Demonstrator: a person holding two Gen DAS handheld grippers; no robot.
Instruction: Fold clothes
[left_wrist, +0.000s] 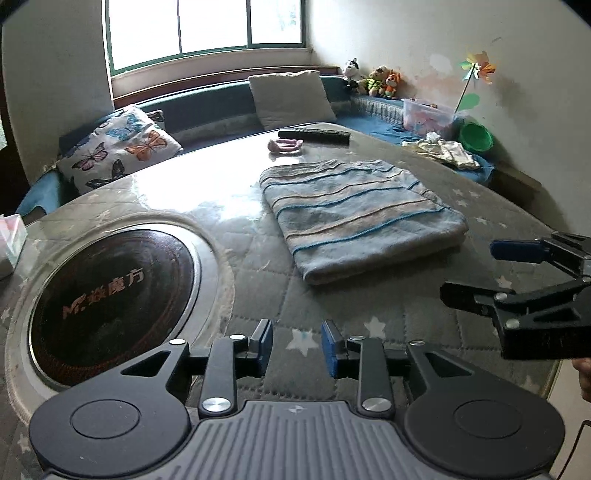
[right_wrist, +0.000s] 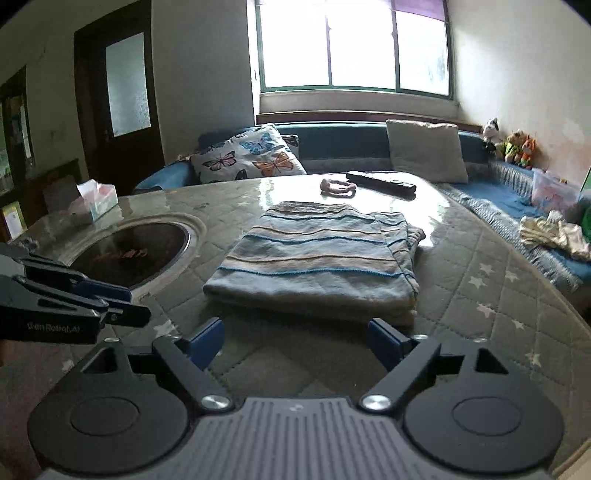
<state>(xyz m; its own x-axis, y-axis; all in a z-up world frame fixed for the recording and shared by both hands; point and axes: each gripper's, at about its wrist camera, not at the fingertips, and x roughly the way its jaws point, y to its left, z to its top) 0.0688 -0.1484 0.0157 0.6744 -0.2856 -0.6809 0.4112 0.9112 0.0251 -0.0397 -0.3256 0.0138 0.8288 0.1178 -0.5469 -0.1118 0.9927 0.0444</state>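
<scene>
A folded striped towel (left_wrist: 360, 214), blue and beige, lies flat on the quilted table (left_wrist: 258, 280); it also shows in the right wrist view (right_wrist: 317, 258). My left gripper (left_wrist: 297, 345) is open and empty, above the table in front of the towel and apart from it. My right gripper (right_wrist: 295, 338) is wide open and empty, just in front of the towel's near edge. The right gripper also shows at the right edge of the left wrist view (left_wrist: 469, 271). The left gripper shows at the left of the right wrist view (right_wrist: 136, 302).
A round black cooktop (left_wrist: 110, 302) is set into the table at left. A remote control (left_wrist: 314, 134) and a pink hair band (left_wrist: 286, 145) lie at the far side. A tissue box (right_wrist: 98, 201) stands far left. A sofa with cushions (left_wrist: 122, 147) and loose clothes (right_wrist: 554, 236) runs behind.
</scene>
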